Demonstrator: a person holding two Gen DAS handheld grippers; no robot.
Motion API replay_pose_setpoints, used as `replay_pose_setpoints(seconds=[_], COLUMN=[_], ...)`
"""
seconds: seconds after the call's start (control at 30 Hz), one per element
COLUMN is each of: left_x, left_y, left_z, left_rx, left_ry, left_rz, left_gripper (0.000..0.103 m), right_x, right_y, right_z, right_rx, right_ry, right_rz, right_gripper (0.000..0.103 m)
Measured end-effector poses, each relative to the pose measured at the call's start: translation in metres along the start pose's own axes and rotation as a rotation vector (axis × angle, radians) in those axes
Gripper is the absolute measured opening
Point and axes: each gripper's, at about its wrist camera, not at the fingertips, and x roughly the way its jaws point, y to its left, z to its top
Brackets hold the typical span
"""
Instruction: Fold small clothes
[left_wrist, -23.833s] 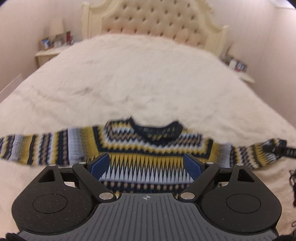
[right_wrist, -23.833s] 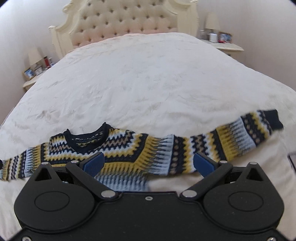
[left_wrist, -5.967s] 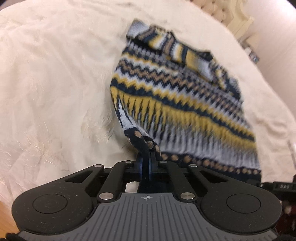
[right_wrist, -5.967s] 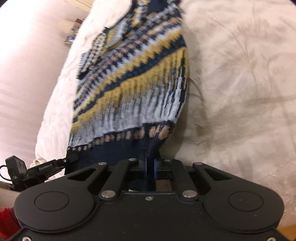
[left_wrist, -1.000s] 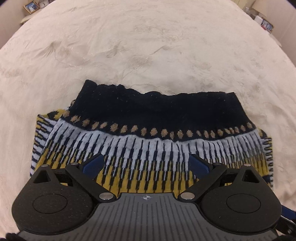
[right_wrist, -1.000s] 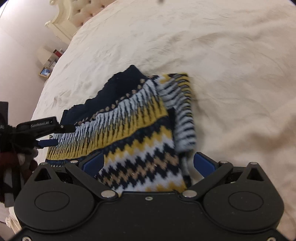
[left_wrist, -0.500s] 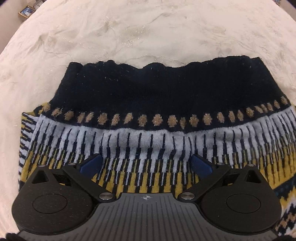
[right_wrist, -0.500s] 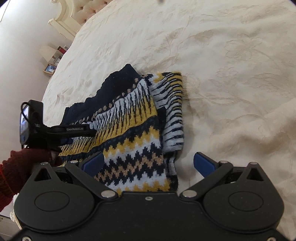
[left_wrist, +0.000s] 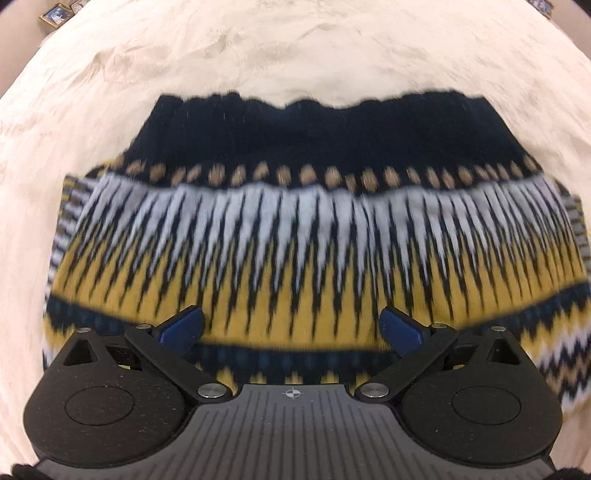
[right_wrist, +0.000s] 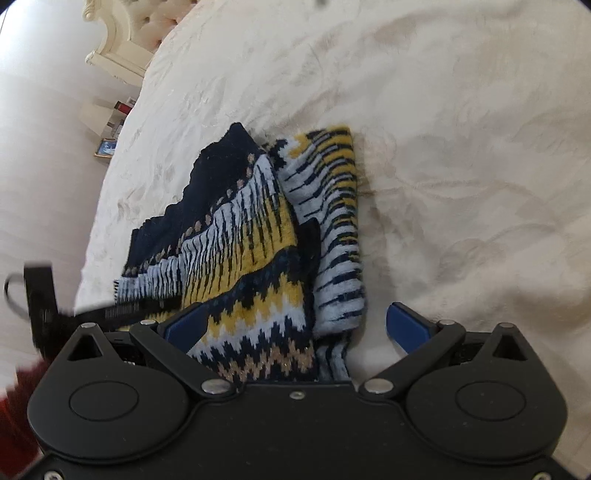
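1. nearest the viewer, the left gripper (left_wrist: 291, 326) is hovering low over the sweater with its 2 blue fingertips (left_wrist: 183, 325) spread wide apart, gripping nothing.
2. the right gripper (right_wrist: 295, 323) is likewise standing wide open and empty, with its fingers straddling the near right corner of the garment; whether they are touching the knit cannot be told.
3. just past both grippers, the sweater (left_wrist: 314, 236) is lying folded in half on the bed, its navy ribbed hem (left_wrist: 325, 129) lying farthest from the left gripper, over bands of tan dots, pale blue spikes and yellow zigzags.
4. in the right wrist view, a folded sleeve (right_wrist: 332, 229) is sticking out along the right side of the stack, slightly askew.
5. the knit is looking thick, soft and limp; it will likely be sagging when lifted, and stacked layers may be sliding apart, so a pinch through all layers at a corner or along the folded edge seems the safest hold.
6. beyond the garment, the cream bedspread (right_wrist: 443, 129) is stretching away, rumpled and soft.
7. farthest off in the right wrist view, a tufted headboard (right_wrist: 122, 44) is showing, and a red sleeve (right_wrist: 14, 406) is appearing at the left edge.
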Motion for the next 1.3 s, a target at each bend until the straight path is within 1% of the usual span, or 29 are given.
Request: replay_pose_setpoints(seconds=[0.17, 0.27, 0.3, 0.33, 0.47, 0.6, 0.8, 0.87, 1.0, 1.07, 1.1, 1.13, 1.17, 1.2, 1.23, 1.27, 1.3], left_x=[-0.004, 0.001, 0.005, 0.01, 0.012, 0.01, 0.012, 0.01, 0.002, -0.006, -0.011, -0.015, -0.02, -0.024, -0.028, -0.033, -0.037], left_y=[-0.001, 0.0, -0.008, -0.008, -0.009, -0.011, -0.012, -0.01, -0.004, 0.001, 0.004, 0.006, 0.009, 0.012, 0.015, 0.018, 0.021], left_z=[-0.014, -0.011, -0.011, -0.009, -0.006, -0.011, -0.014, -0.01, -0.01, -0.013, -0.016, -0.02, -0.023, -0.028, -0.032, -0.038, -0.044], left_rx=[-0.005, -0.015, -0.016, -0.013, -0.018, -0.022, -0.016, -0.013, -0.014, -0.015, -0.019, -0.022, -0.024, -0.025, -0.022, -0.017, -0.012], left_ry=[-0.016, 0.0, 0.003, 0.004, -0.011, -0.025, 0.001, 0.013, 0.009, 0.006, -0.001, -0.005, -0.008, -0.014, -0.015, -0.016, -0.02], left_rz=[0.002, 0.002, 0.006, 0.011, 0.023, 0.021, 0.006, -0.007, -0.027, -0.031, -0.027, -0.02, -0.013, -0.009, -0.008, -0.005, 0.0], left_gripper=[0.103, 0.103, 0.103, 0.103, 0.103, 0.103, 0.103, 0.103, 0.102, 0.102, 0.102, 0.102, 0.101, 0.101, 0.101, 0.101, 0.101], right_x=[0.017, 0.026, 0.03, 0.032, 0.042, 0.049, 0.049, 0.049, 0.047, 0.046, 0.045, 0.043, 0.042, 0.041, 0.04, 0.038, 0.036], right_y=[-0.008, -0.011, -0.012, -0.013, -0.018, -0.022, -0.03, -0.029, -0.026, -0.021, -0.018, -0.015, -0.012, -0.01, -0.008, -0.005, 0.0], right_z=[0.009, 0.016, 0.018, 0.02, 0.025, 0.028, 0.029, 0.03, 0.03, 0.03, 0.03, 0.03, 0.03, 0.03, 0.029, 0.028, 0.028], right_rx=[0.03, 0.042, 0.048, 0.055, 0.086, 0.127, 0.173, 0.167, 0.156, 0.143, 0.133, 0.115, 0.096, 0.081, 0.077, 0.07, 0.05], right_ry=[0.042, 0.067, 0.074, 0.08, 0.087, 0.087, 0.062, 0.063, 0.063, 0.065, 0.065, 0.06, 0.057, 0.055, 0.051, 0.044, 0.033], right_rz=[0.07, 0.128, 0.143, 0.155, 0.218, 0.267, 0.305, 0.304, 0.284, 0.249, 0.225, 0.196, 0.167, 0.134, 0.12, 0.116, 0.103], right_gripper=[0.103, 0.103, 0.103, 0.103, 0.103, 0.103, 0.103, 0.103, 0.103, 0.099, 0.092, 0.079, 0.07, 0.048, 0.039, 0.039, 0.036])
